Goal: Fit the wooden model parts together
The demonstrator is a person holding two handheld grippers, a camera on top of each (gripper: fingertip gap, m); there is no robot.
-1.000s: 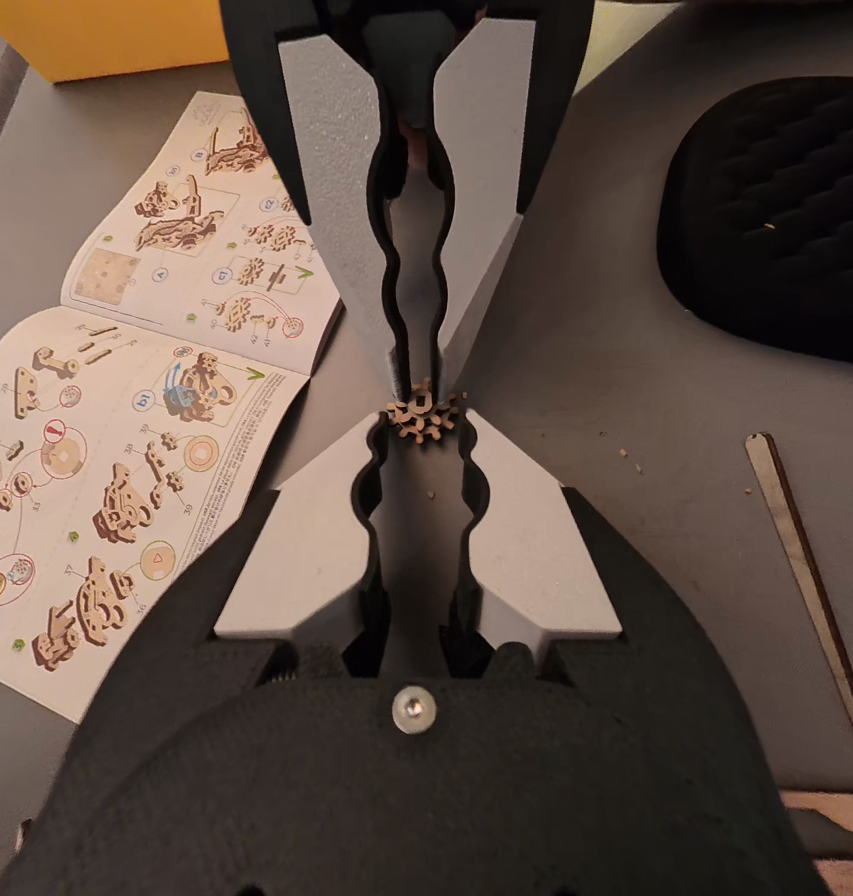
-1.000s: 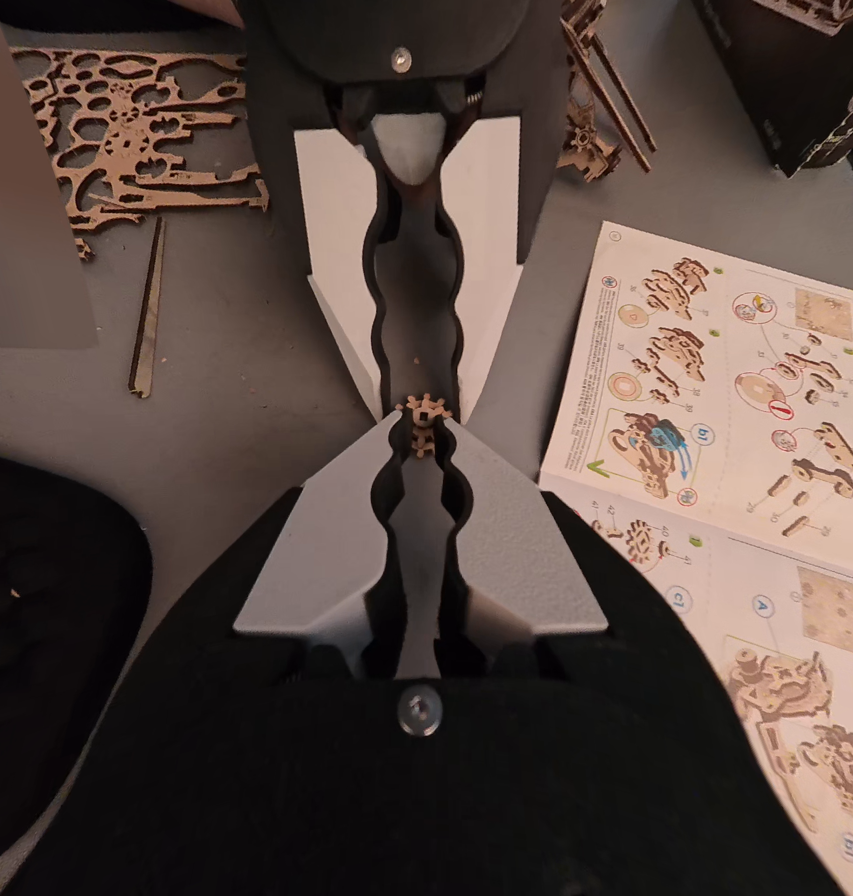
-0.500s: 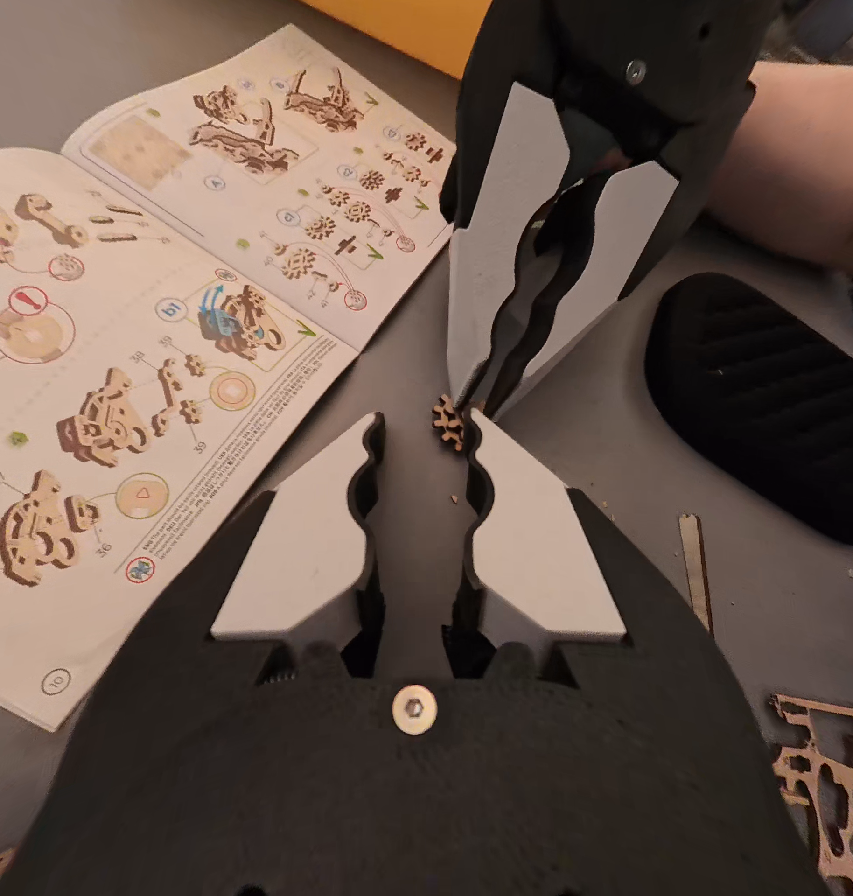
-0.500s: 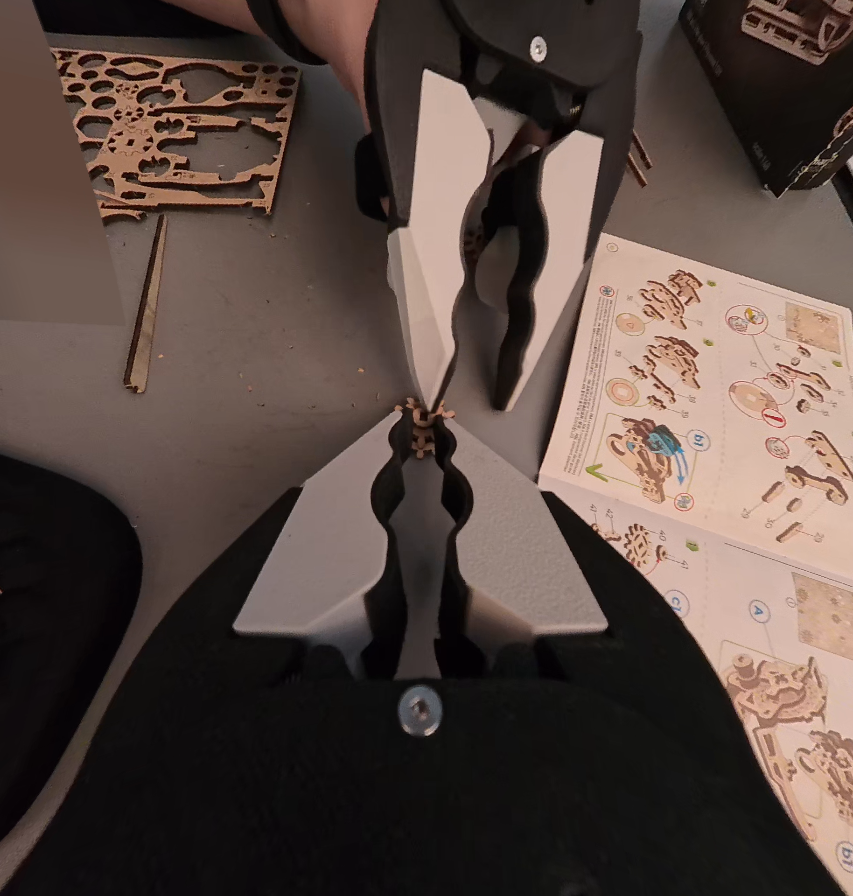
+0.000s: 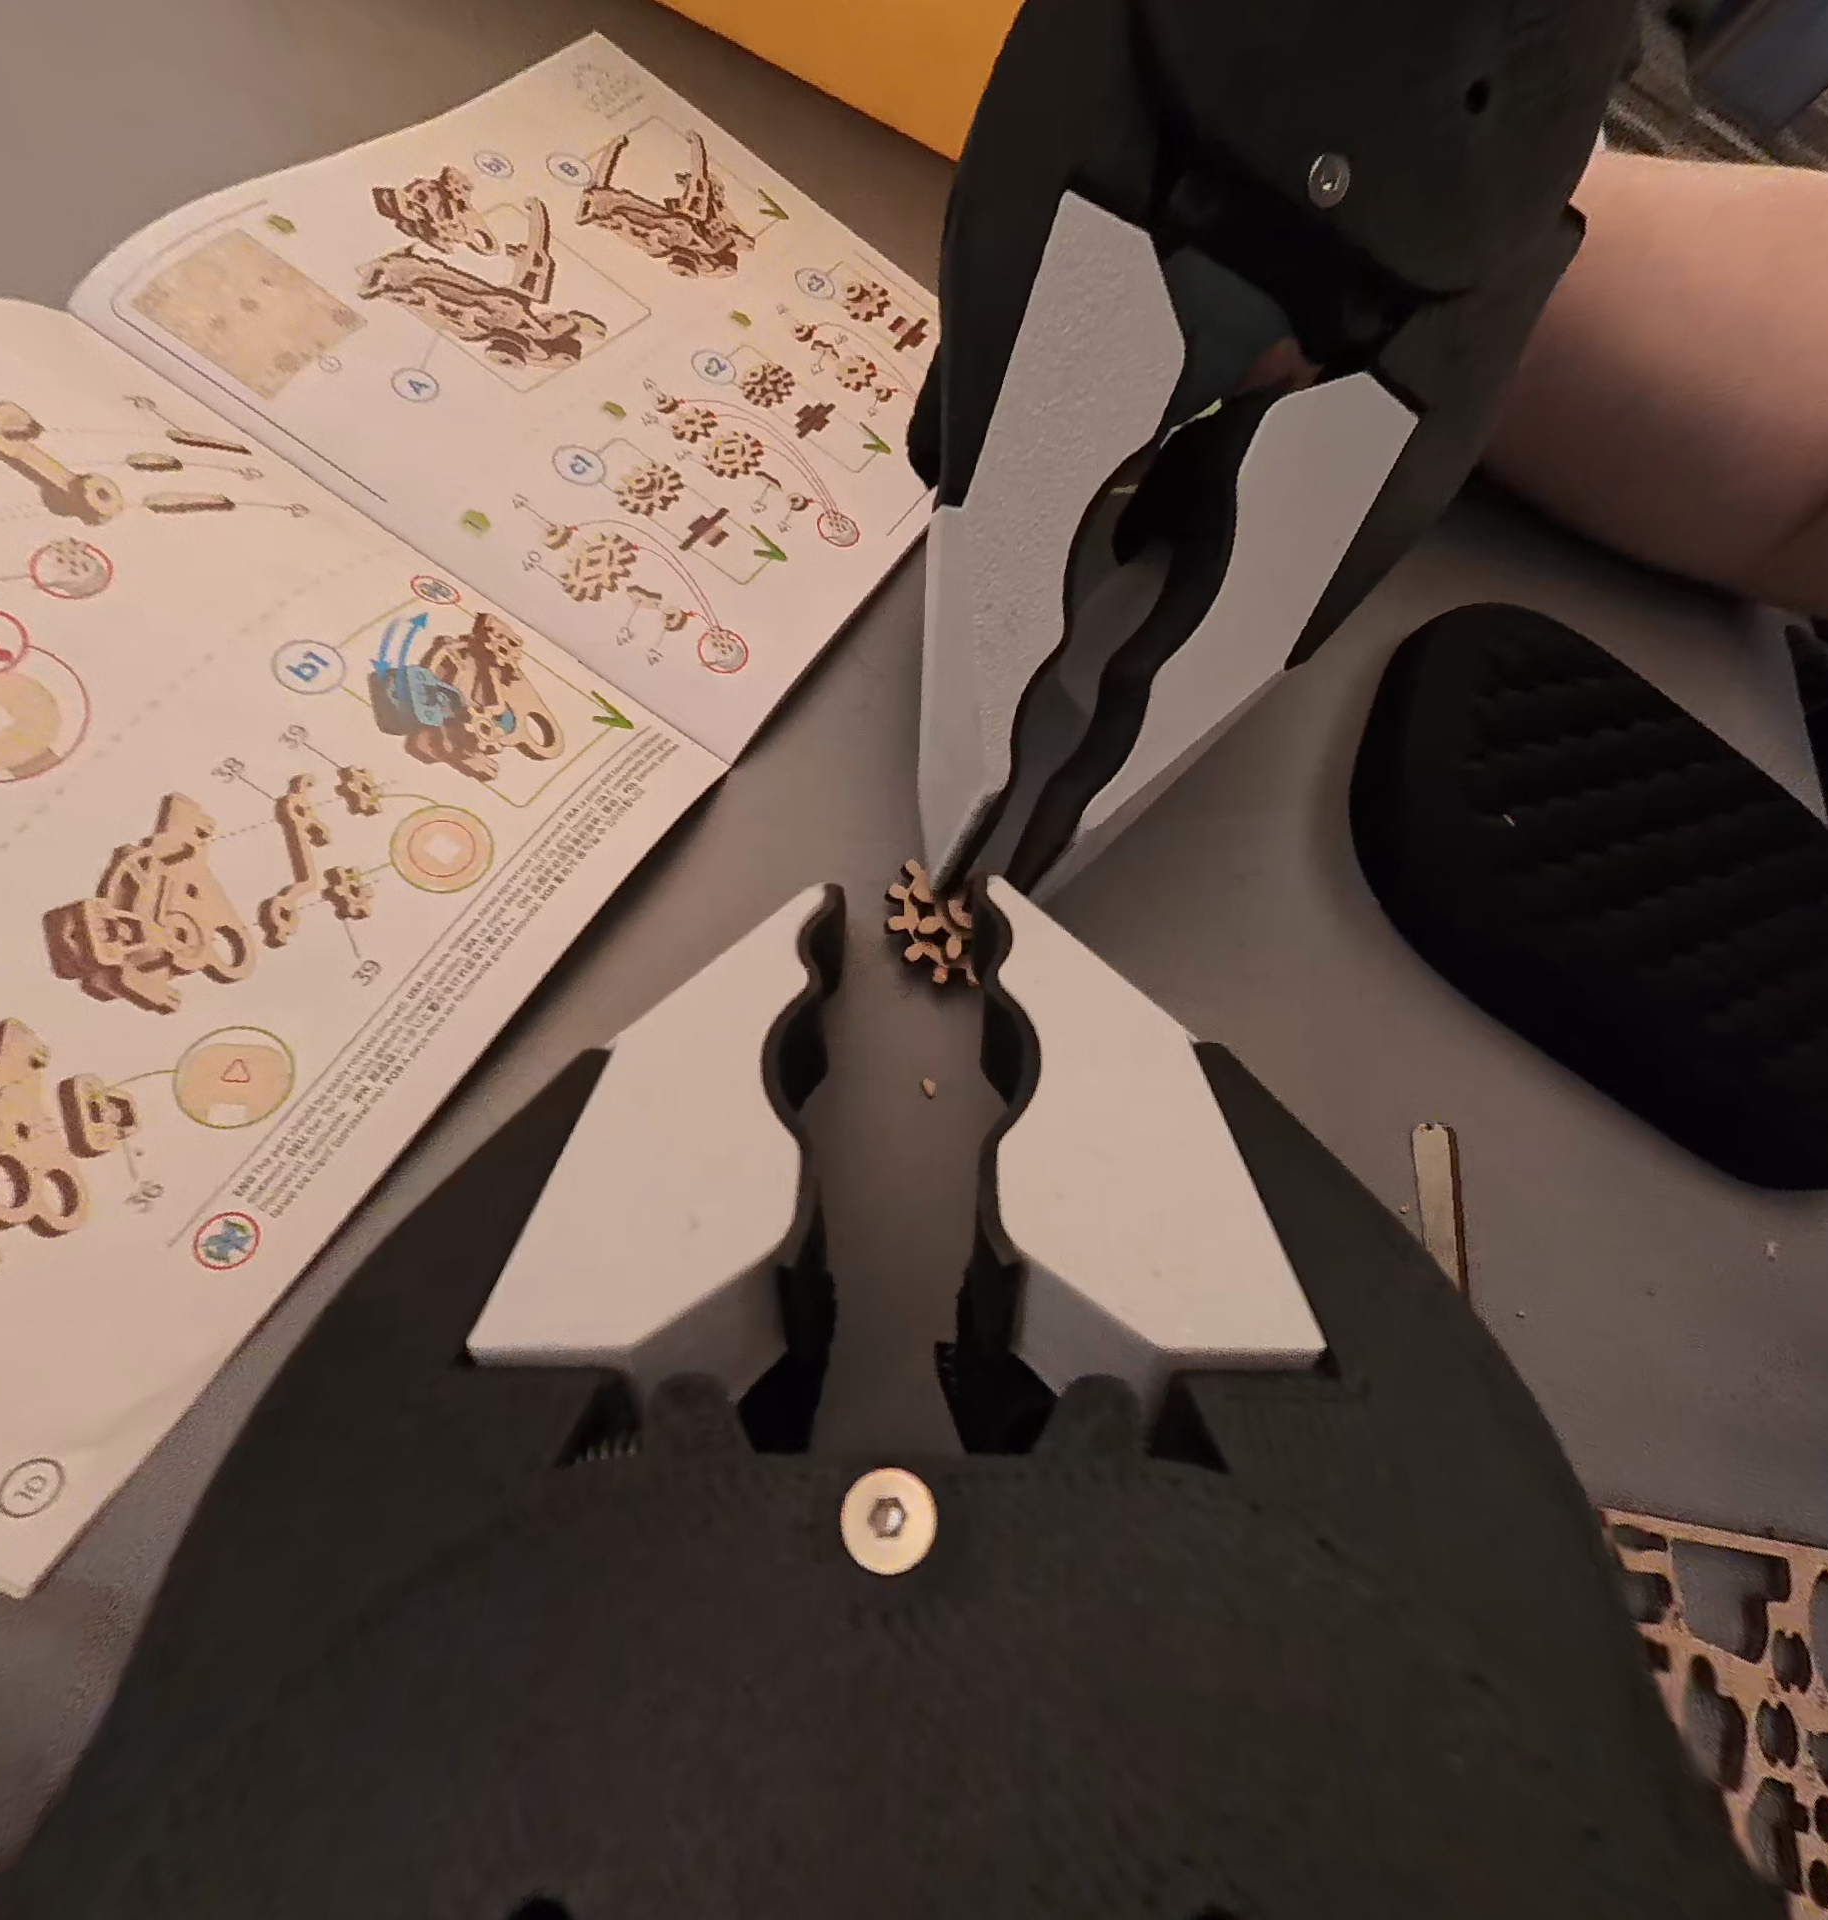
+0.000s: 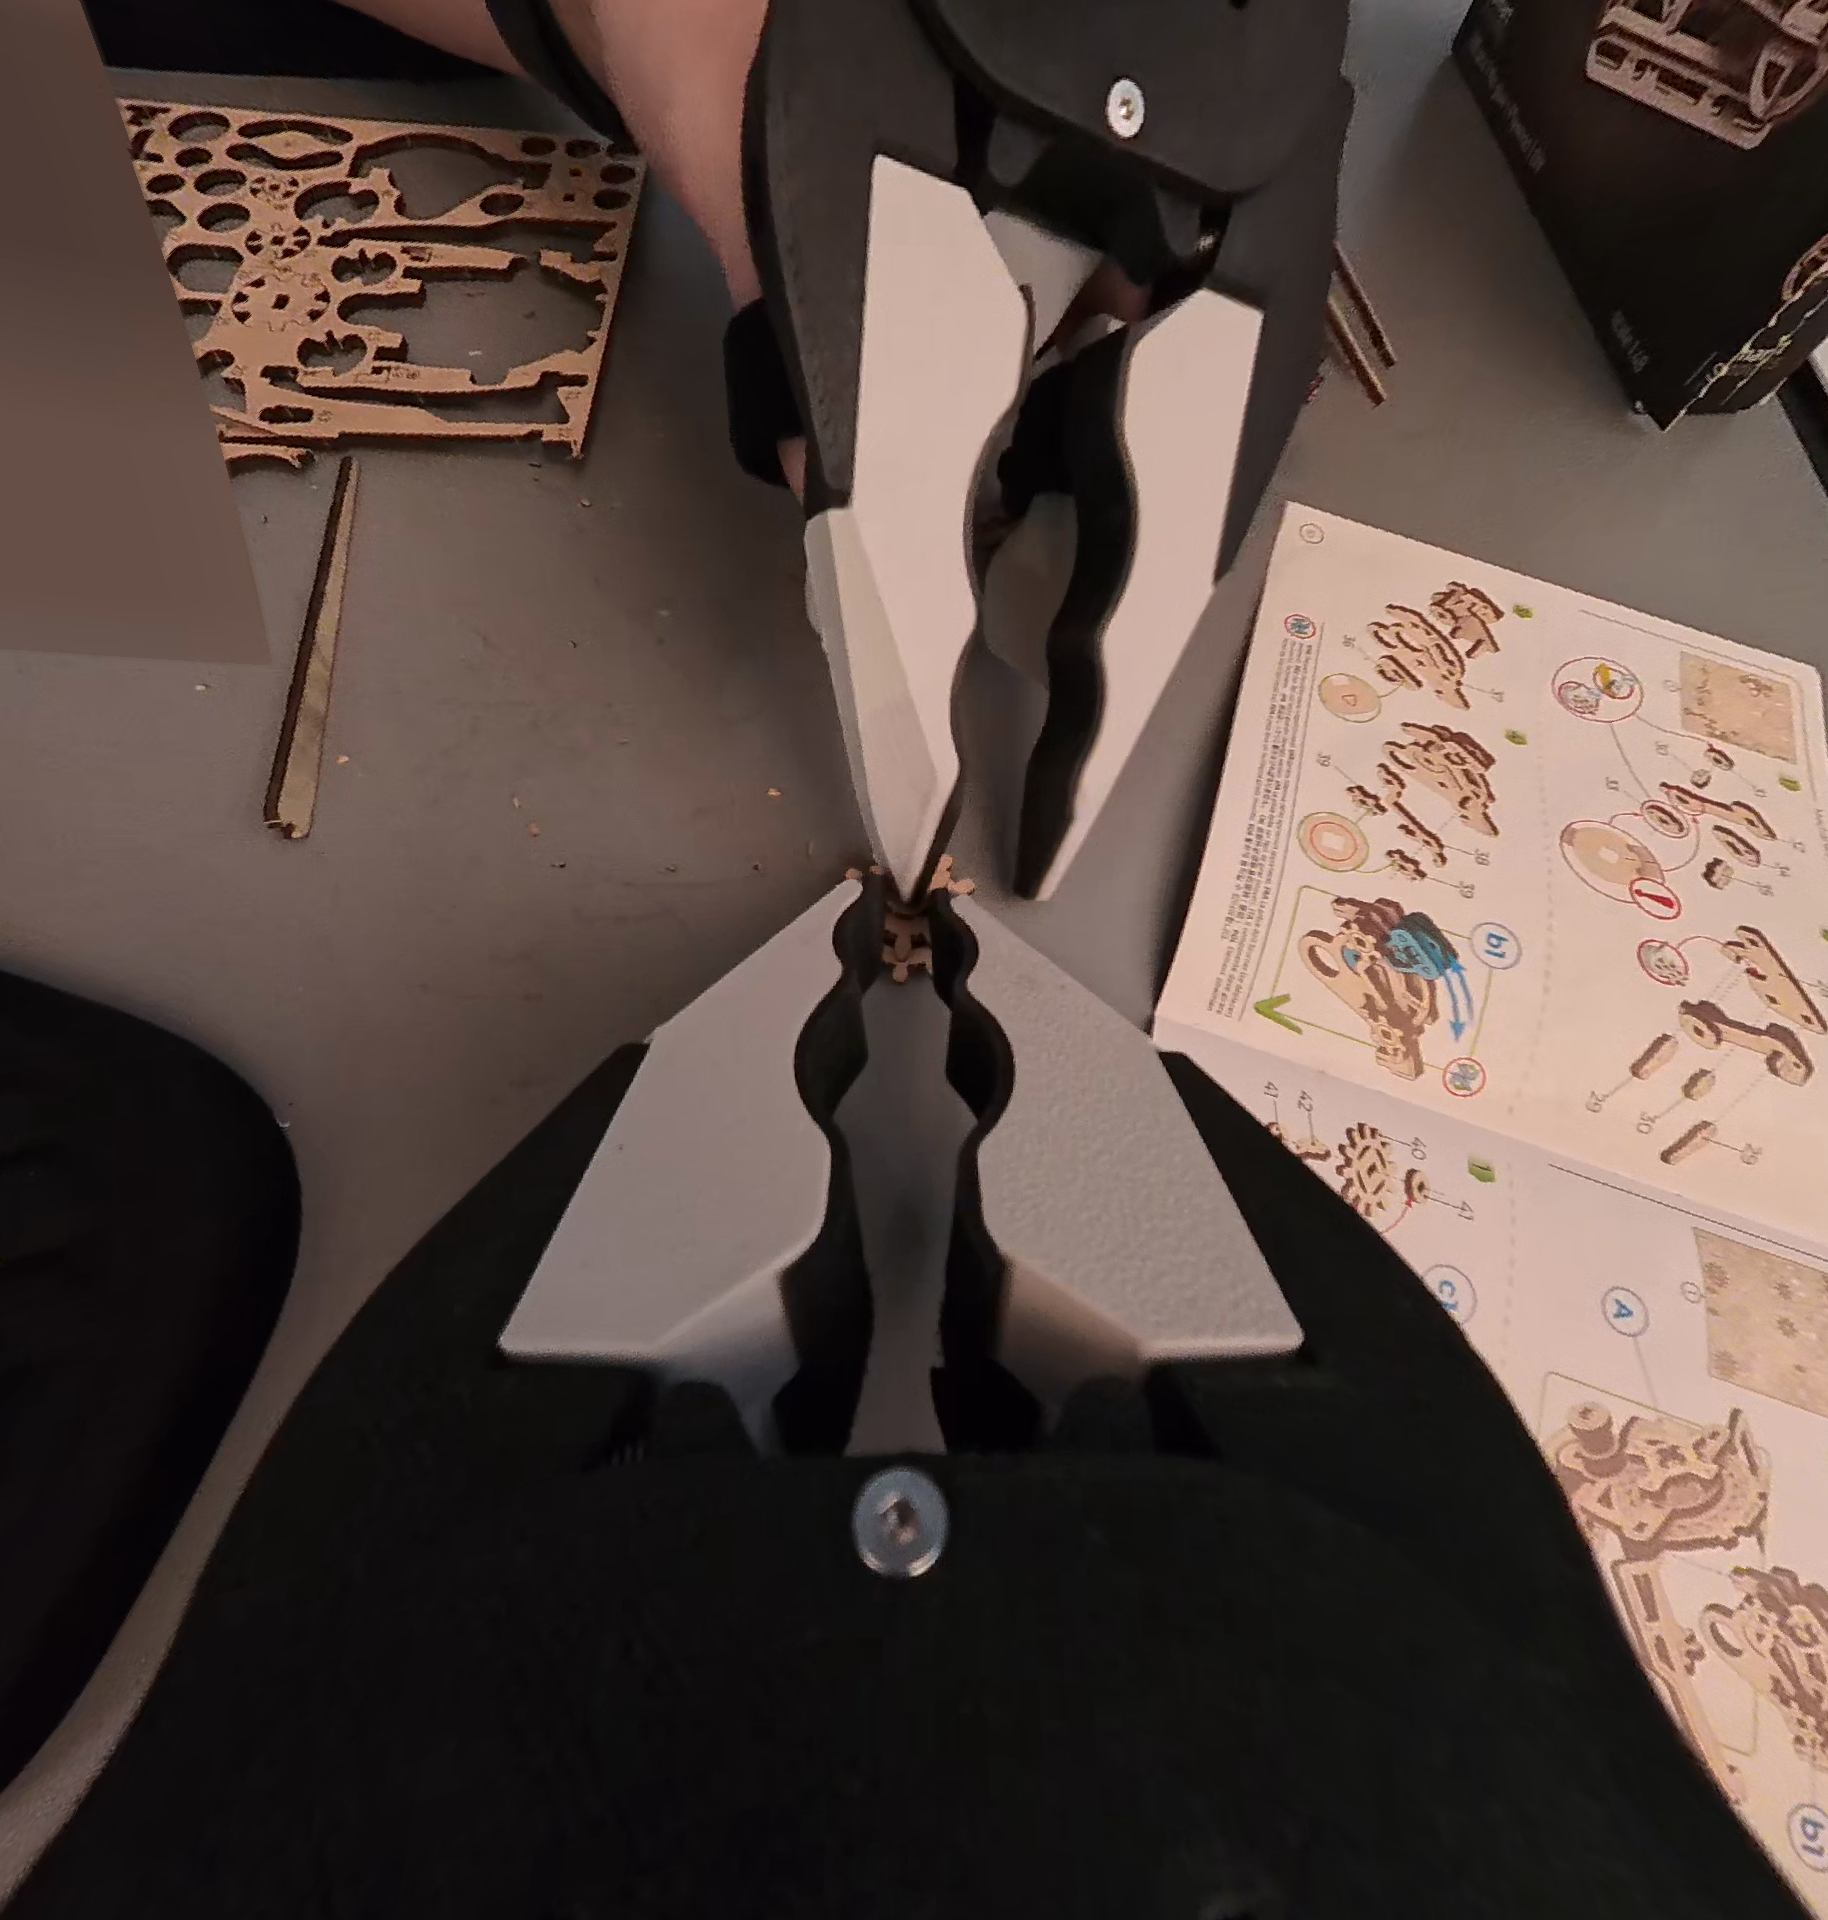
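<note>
A small wooden gear assembly [image 5: 931, 925] is held just above the grey table. In the right wrist view my right gripper [image 6: 905, 909] is shut on the gear assembly [image 6: 905, 940], with the gear teeth sticking out past the tips. In the left wrist view my left gripper [image 5: 908, 899] is open. Its right fingertip [image 5: 993, 904] is beside the gear and the left one stands apart. The right gripper [image 5: 977, 868] comes in from above there, pinching the gear. The left gripper [image 6: 967, 878] shows open at the top of the right wrist view, one fingertip [image 6: 905, 868] at the gear.
An open instruction booklet [image 5: 370, 623] lies beside the grippers, also in the right wrist view [image 6: 1512, 883]. Around them are a black quilted pad [image 5: 1616, 914], a cut-out wooden sheet [image 6: 370, 270], a loose wooden strip [image 6: 312, 665], a dark box [image 6: 1668, 208], and a person's forearm [image 5: 1699, 395]. My left and right fingertips are right by each other.
My left gripper has opened and let go of the gear assembly, and it has swung to an angle with the right gripper. The right gripper keeps its hold.
</note>
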